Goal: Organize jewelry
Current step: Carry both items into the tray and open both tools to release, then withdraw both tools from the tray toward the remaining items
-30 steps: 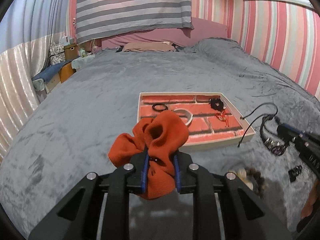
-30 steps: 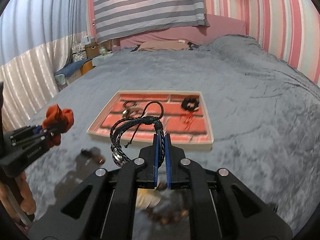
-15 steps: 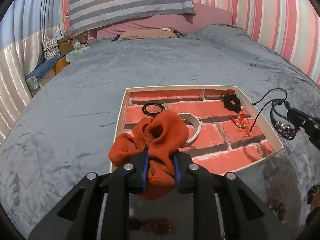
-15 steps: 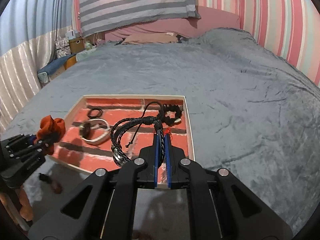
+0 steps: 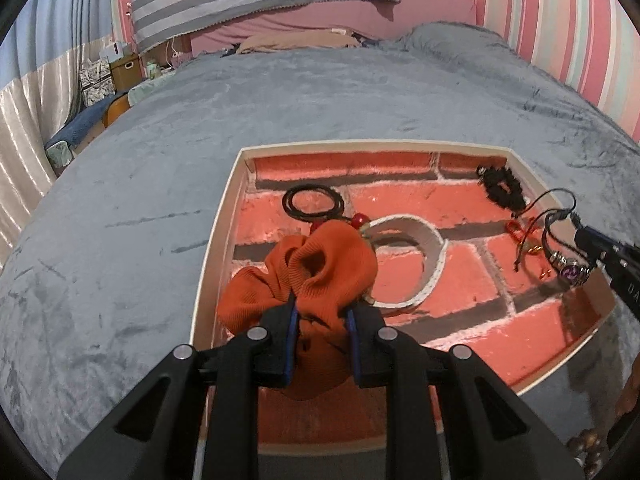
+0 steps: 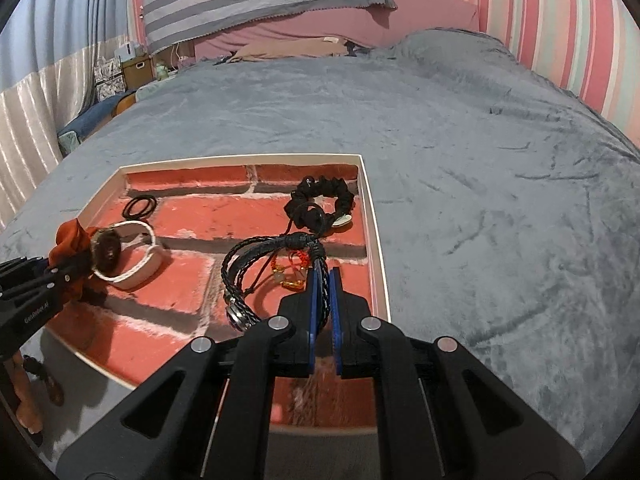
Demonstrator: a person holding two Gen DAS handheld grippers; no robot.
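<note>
A shallow tray [image 5: 218,240] with a red brick-pattern floor lies on the grey bed; it also shows in the right wrist view [image 6: 374,220]. My left gripper [image 5: 322,312] is shut on an orange scrunchie [image 5: 320,268], held over the tray's near left part. My right gripper [image 6: 325,280] is shut on a black braided bracelet [image 6: 260,252] with a metal charm, over the tray's right side. In the tray lie a white bangle [image 5: 428,248], thin black hair ties [image 5: 314,202], a black scrunchie [image 6: 324,200] and a small red-and-gold piece [image 6: 294,268].
The grey bedspread [image 6: 500,200] spreads all around the tray. A bead bracelet [image 5: 588,446] lies on it near the tray's front right corner. Pink striped walls and a striped blanket stand at the back; boxes and clutter sit far left.
Both grippers moved forward over the tray with their items still held. The tray now fills the near field; the orange scrunchie and black bracelet hang above its floor.
</note>
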